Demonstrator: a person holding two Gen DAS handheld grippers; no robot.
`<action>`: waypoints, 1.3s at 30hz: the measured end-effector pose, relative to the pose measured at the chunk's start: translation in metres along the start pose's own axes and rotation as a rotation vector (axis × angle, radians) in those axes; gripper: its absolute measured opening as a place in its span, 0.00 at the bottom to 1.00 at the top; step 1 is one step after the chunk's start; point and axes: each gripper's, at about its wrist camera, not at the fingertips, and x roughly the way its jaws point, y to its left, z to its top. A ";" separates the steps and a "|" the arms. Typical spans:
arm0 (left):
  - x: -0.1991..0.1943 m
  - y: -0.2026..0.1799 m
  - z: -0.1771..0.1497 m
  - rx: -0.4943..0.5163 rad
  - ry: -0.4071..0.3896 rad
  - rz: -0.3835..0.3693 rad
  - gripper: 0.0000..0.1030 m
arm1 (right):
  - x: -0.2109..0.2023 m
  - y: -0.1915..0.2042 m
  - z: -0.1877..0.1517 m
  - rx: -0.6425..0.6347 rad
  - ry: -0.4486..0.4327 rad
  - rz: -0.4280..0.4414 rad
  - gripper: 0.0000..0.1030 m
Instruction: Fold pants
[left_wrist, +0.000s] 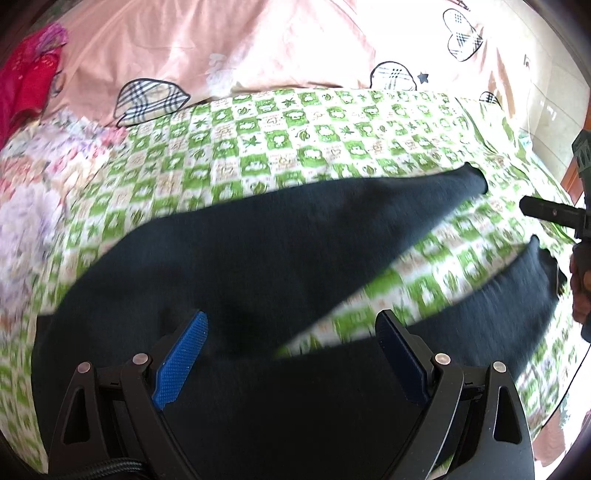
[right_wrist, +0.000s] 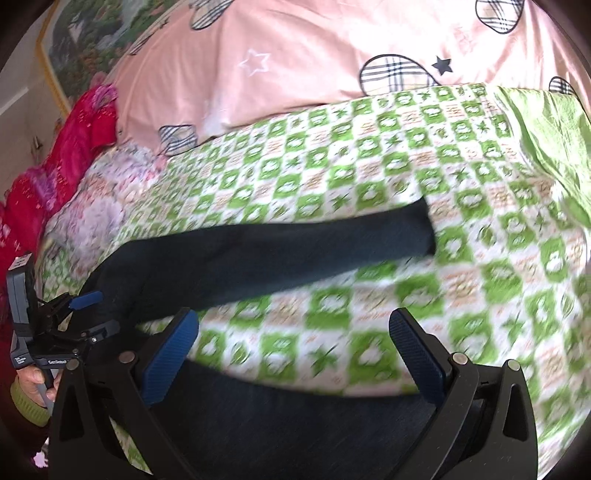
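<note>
Dark navy pants lie flat on a green-and-white checked sheet, legs spread apart in a V toward the right. My left gripper is open above the crotch and waist part, holding nothing. In the right wrist view the far leg runs across the middle and the near leg lies under my right gripper, which is open and empty. The left gripper also shows in the right wrist view at the left edge. The right gripper's finger shows at the right edge of the left wrist view.
A pink duvet with checked hearts lies along the far side of the bed. A red and pink cloth and a floral cover lie at the left. A plain green fold sits at the right.
</note>
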 end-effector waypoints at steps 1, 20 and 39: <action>0.004 0.002 0.007 0.004 0.003 -0.003 0.90 | 0.002 -0.005 0.006 0.002 -0.004 -0.004 1.00; 0.102 0.004 0.102 0.113 0.121 -0.138 0.90 | 0.070 -0.081 0.078 0.039 0.101 -0.035 0.93; 0.152 -0.007 0.121 0.151 0.289 -0.293 0.12 | 0.090 -0.101 0.079 0.030 0.159 0.089 0.10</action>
